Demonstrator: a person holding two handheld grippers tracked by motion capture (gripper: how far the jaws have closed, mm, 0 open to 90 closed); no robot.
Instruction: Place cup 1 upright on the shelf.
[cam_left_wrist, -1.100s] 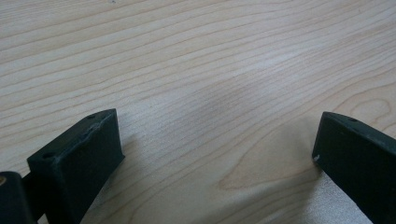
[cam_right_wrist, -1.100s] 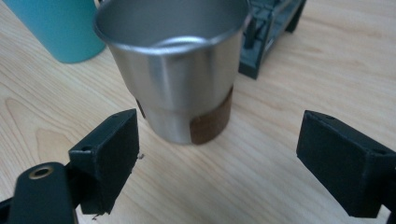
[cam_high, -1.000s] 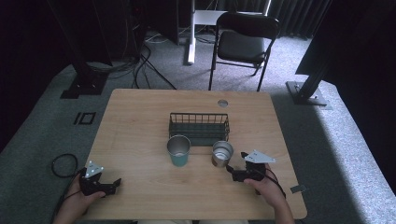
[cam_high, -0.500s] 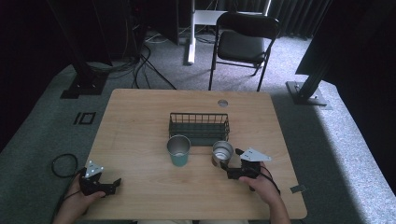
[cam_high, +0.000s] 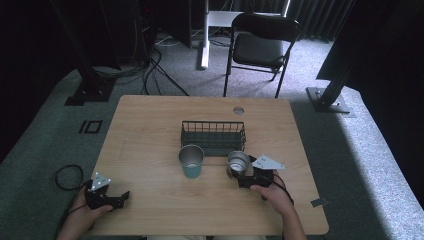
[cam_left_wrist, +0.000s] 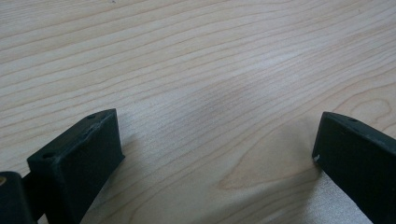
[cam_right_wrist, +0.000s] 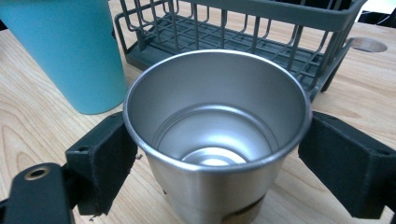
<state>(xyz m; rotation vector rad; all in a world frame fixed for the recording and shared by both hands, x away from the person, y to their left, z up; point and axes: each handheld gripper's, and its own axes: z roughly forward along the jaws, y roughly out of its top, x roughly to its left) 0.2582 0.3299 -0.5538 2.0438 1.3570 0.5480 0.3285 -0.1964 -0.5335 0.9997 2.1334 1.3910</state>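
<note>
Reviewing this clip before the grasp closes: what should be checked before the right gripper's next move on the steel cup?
1. Steel cup sits between the jaws of the right gripper: ok.
2. Jaws touching the cup wall: cannot tell; the left one looks close, the right one stands apart.
3. Cup upright and empty: ok.
4. Teal cup apart from the steel cup: ok.
5. Wire basket empty, ready to receive a cup: ok.
6. Left gripper open, low over bare table, out of the way: ok.

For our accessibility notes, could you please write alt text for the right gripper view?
A steel cup stands on the wooden table between the right gripper's open black jaws. Behind it stand a teal cup and a dark wire basket.
</note>
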